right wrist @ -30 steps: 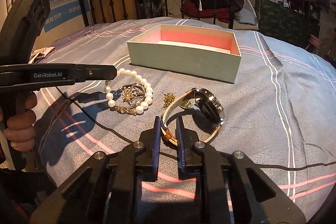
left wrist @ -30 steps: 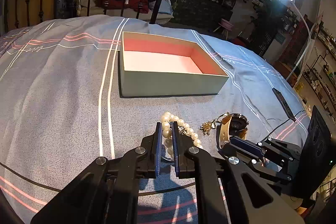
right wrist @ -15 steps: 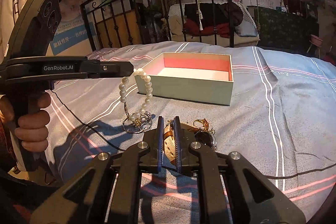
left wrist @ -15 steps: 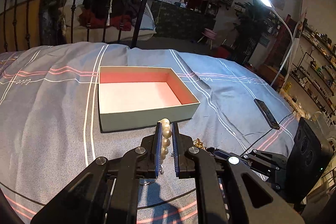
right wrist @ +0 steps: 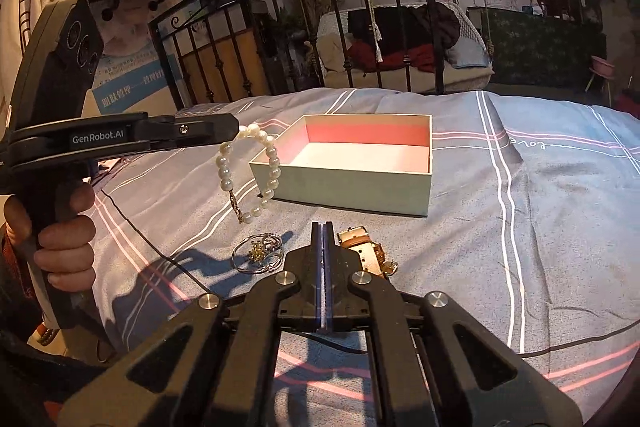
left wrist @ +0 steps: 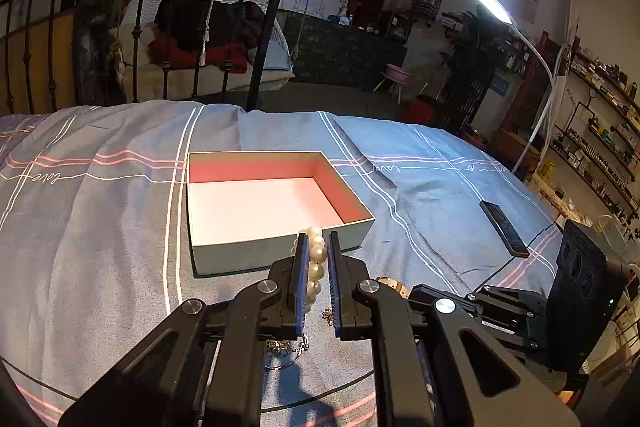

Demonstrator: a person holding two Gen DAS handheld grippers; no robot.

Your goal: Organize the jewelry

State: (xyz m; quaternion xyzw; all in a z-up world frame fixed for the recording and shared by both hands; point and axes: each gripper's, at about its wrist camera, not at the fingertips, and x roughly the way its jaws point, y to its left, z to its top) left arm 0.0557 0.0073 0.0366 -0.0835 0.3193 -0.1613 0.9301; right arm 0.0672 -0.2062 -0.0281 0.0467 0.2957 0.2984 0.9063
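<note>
Left tool (right wrist: 236,128) pinching white pearl bracelet (right wrist: 256,171), hung clear of grey striped bedspread (right wrist: 520,227), at 9 o'clock of open pale-green box with pink lining (right wrist: 348,183); right tool (right wrist: 322,227) pressed together, brown-strap gold watch (right wrist: 366,251) just beside at 3 o'clock; silver wire bangle (right wrist: 258,259) at 9 o'clock; black phone (left wrist: 504,227) well apart

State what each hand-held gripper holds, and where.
Left hand-held gripper: pearl bracelet, pinched at its top beads. Right hand-held gripper: shut, apparently empty.
</note>
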